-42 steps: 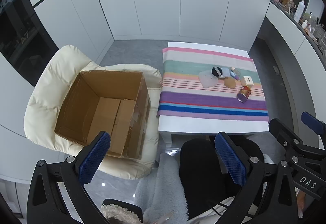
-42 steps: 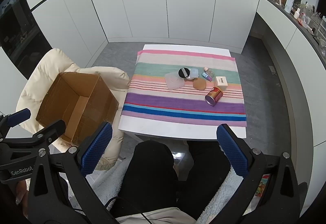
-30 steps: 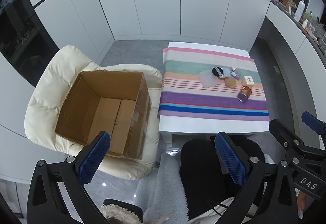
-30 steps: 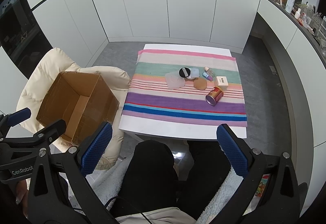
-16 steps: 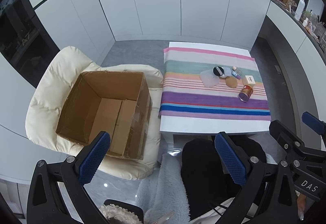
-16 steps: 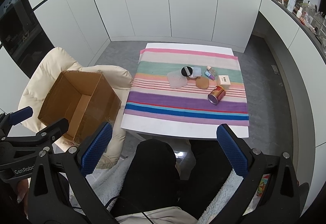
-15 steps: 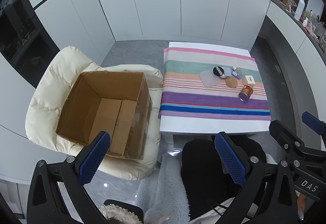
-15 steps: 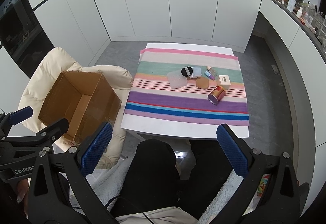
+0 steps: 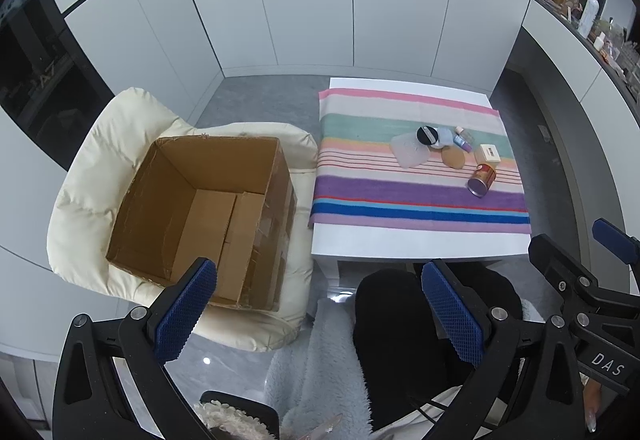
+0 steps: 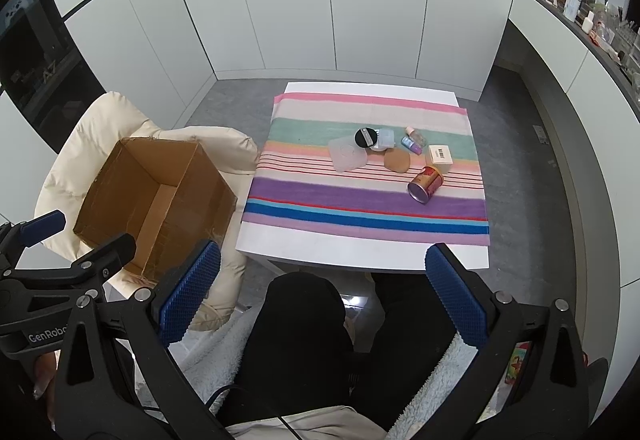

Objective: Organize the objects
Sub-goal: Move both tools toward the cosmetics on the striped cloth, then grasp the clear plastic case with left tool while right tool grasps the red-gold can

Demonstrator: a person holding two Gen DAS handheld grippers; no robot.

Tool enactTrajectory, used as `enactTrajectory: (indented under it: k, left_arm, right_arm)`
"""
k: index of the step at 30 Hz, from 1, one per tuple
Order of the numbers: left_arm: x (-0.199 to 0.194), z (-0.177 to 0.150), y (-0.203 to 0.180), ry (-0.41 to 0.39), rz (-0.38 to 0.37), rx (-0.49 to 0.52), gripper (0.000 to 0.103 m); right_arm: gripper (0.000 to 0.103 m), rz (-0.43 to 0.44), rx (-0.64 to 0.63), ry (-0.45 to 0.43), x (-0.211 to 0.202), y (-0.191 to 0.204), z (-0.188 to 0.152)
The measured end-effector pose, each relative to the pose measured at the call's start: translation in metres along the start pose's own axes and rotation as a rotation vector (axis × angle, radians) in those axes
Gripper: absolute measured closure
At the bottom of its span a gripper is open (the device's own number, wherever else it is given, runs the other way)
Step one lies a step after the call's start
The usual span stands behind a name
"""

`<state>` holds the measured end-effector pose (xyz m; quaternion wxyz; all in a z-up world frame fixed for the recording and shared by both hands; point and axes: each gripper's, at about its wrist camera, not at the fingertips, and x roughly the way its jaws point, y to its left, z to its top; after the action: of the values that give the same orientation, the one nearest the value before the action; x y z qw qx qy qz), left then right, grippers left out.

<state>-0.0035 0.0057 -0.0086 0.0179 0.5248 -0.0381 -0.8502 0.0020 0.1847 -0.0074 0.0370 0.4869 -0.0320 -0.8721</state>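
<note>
The small items, a red can [image 10: 426,184] lying on its side, a white carton [image 10: 439,158], a tan puff [image 10: 397,161] and little bottles [image 10: 412,141], cluster toward the far right of the striped cloth [image 10: 360,200] on the table [image 10: 360,250]. We judge they are bound for the empty cardboard box [image 9: 208,216] on the cream chair [image 9: 100,144] by the table's left edge. We hold both tongs back over our lap, left gripper [image 9: 316,314] and right gripper [image 10: 324,296] spread wide, gripping and touching nothing.

The left gripper [image 9: 318,314] is held high, its jaws wide apart and empty, the blue pads [image 9: 186,314] facing each other. The right gripper [image 10: 324,298] is beside it at similar height, also spread wide with nothing between the fingers. Below both are the person's knees [image 10: 304,316] in black trousers
</note>
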Motion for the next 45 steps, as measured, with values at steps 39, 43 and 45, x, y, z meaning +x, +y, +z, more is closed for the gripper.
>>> enactTrajectory:
  k: [39, 43, 45]
  left_arm:
    - [0.086, 0.048, -0.151, 0.074, -0.026, 0.100, 0.000]
    - [0.118, 0.057, -0.162, 0.107, -0.029, 0.081, 0.000]
    - [0.132, 0.061, -0.164, 0.113, -0.042, 0.057, 0.000]
  right_arm:
    - [0.000, -0.118, 0.136, -0.040, 0.056, -0.165, 0.016]
    - [0.000, -0.139, 0.154, -0.060, 0.075, -0.195, 0.021]
    - [0.000, -0.140, 0.148, -0.062, 0.088, -0.204, 0.024]
